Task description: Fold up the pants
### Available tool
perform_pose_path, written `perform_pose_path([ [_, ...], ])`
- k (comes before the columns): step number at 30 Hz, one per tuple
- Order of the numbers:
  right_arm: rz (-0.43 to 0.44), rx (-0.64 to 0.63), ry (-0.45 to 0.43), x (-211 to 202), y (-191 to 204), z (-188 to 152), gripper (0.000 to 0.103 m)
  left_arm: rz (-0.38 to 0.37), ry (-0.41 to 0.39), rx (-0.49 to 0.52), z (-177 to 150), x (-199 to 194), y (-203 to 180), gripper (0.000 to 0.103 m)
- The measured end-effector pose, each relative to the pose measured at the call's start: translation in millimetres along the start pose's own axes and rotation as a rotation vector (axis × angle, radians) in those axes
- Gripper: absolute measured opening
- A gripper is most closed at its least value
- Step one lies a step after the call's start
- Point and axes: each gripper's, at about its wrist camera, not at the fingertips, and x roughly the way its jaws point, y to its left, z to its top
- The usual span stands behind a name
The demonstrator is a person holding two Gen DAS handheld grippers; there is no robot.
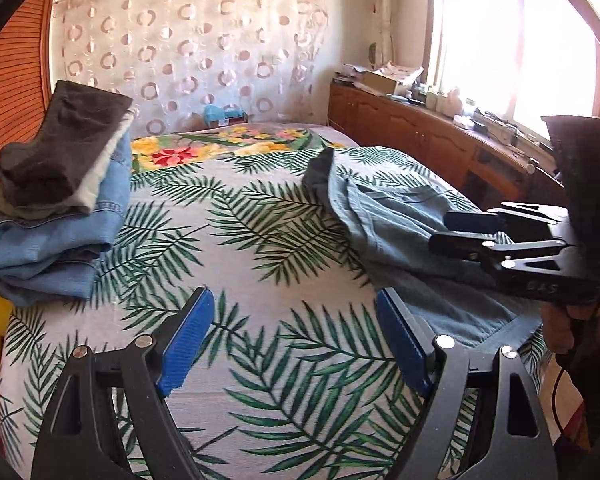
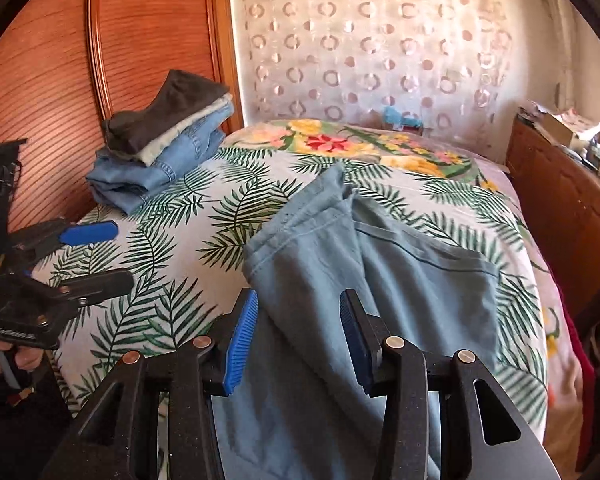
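**Pale blue trousers await folding on a leaf-print bed**

A wide bed under a white cover printed with green palm fronds (image 2: 204, 216) fills the room, a ribbed wooden wardrobe door (image 2: 40, 80) to its left and a low wooden sideboard (image 1: 416, 132) along the right under a bright window; at the far left sits a stack of folded denim and grey garments (image 1: 56, 216); the soft, pale blue cotton pants (image 2: 340, 280) lie loosely spread on the right half, their near end running off the near edge; the right gripper (image 2: 298, 332) hovers over the cloth, jaws wide apart and empty; the left gripper (image 1: 294, 340) waits above bare cover, equally open, holding nothing. The fabric looks light, limp and prone to bunching; a firm pinch at a hem or waistband corner would probably serve best.
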Motion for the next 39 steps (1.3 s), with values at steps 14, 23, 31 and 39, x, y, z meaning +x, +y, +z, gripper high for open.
perform_pose_path([
  [14, 0.002, -0.102, 0.157, 64.6, 15.0, 40.4, 0.045, 0.001, 0.02, -0.01, -8.4, 4.0, 6.4, 0.083],
  [23, -0.003, -0.113, 0.132, 63.8, 8.3, 51.0, 0.006, -0.003, 0.03, -0.006, -9.2, 5.6, 5.7, 0.083],
  [31, -0.101, -0.078, 0.055, 35.0, -22.9, 63.5, 0.005, -0.008, 0.04, 0.02, -13.5, 12.4, -3.0, 0.083],
  [39, -0.199, 0.018, 0.018, 30.7, -46.3, 69.7, 0.023, -0.033, 0.044, 0.05, -11.7, 13.5, -13.4, 0.083],
])
